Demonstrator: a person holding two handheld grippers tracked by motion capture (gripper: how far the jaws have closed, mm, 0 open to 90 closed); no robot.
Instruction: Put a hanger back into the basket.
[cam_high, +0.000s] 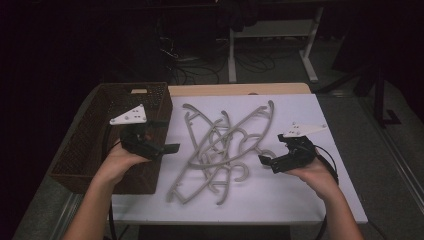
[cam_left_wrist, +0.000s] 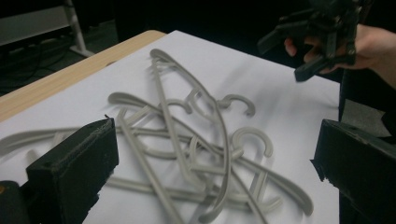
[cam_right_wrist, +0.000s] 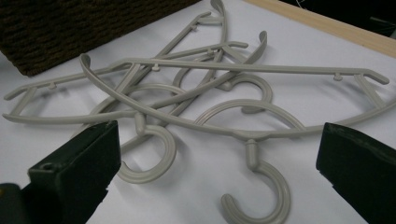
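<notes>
A tangle of grey plastic hangers (cam_high: 220, 147) lies on the white sheet (cam_high: 300, 195) that covers the surface, just beside the dark woven basket (cam_high: 95, 145), which stands at the sheet's left edge in the high view. The hangers cross over one another, arms threaded through arms and hooks pointing several ways, so no single one lies free; probably any lift will drag a neighbour along unless one piece is picked at an outer end.

Taking the pile as landmark, the left tongs (cam_high: 162, 136) hang just to its left, over the basket's near corner, their two black jaws standing wide apart with nothing between them. The left gripper view looks between those jaws onto the pile (cam_left_wrist: 201, 154) and, beyond it, to the other hand. The right tongs (cam_high: 265, 161) sit just to the pile's right, low over the sheet, also spread wide and empty; their own view faces the nearest hooks (cam_right_wrist: 261, 196) from close by, with the basket wall (cam_right_wrist: 70, 28) behind the heap.

Both hands flank the pile with the tongs aimed inward, which I judge to be a setting-up pose: one side may steady the heap while the other draws a hanger out. The basket close by looks like the likely place for sorted hangers, though it cannot be told what it holds.
</notes>
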